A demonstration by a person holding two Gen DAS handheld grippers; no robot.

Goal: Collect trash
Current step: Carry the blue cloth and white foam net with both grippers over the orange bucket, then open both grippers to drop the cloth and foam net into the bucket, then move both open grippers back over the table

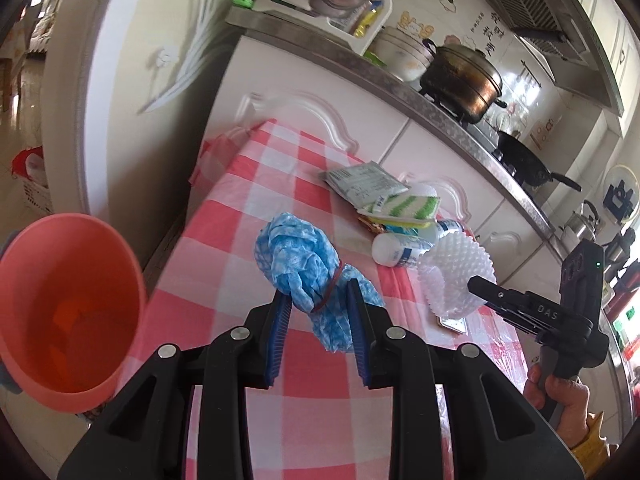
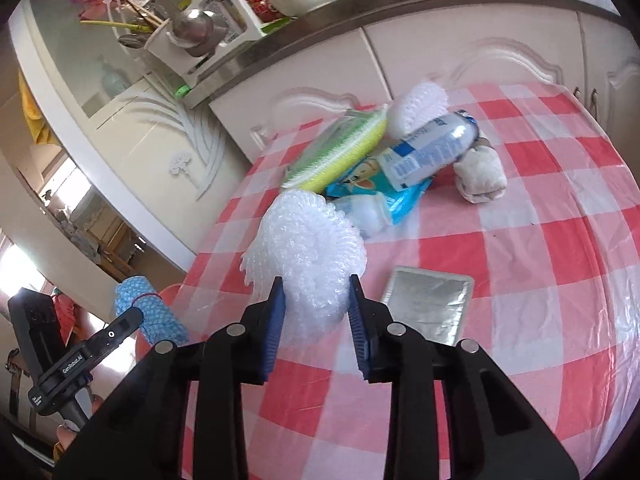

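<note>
My left gripper (image 1: 318, 300) is shut on a crumpled blue cloth (image 1: 298, 254) bound with a rubber band, held above the red-checked table (image 1: 256, 208). A pink bin (image 1: 66, 312) stands to its left, off the table edge. My right gripper (image 2: 316, 300) is shut on a white foam net (image 2: 308, 248), lifted over the table (image 2: 540, 240); it also shows in the left wrist view (image 1: 456, 276). A pile of trash lies beyond: a green-striped sponge (image 2: 340, 148), a plastic bottle (image 2: 432, 148), a blue wrapper (image 2: 384, 192), a rolled white cloth (image 2: 480, 176) and a silver foil pouch (image 2: 428, 304).
White cabinets (image 2: 440, 52) and a steel counter with a dish rack (image 2: 200, 28) stand behind the table. A pot (image 1: 464, 76) and a pan (image 1: 524, 156) sit on the stove. A red basket (image 1: 28, 176) stands on the floor at far left.
</note>
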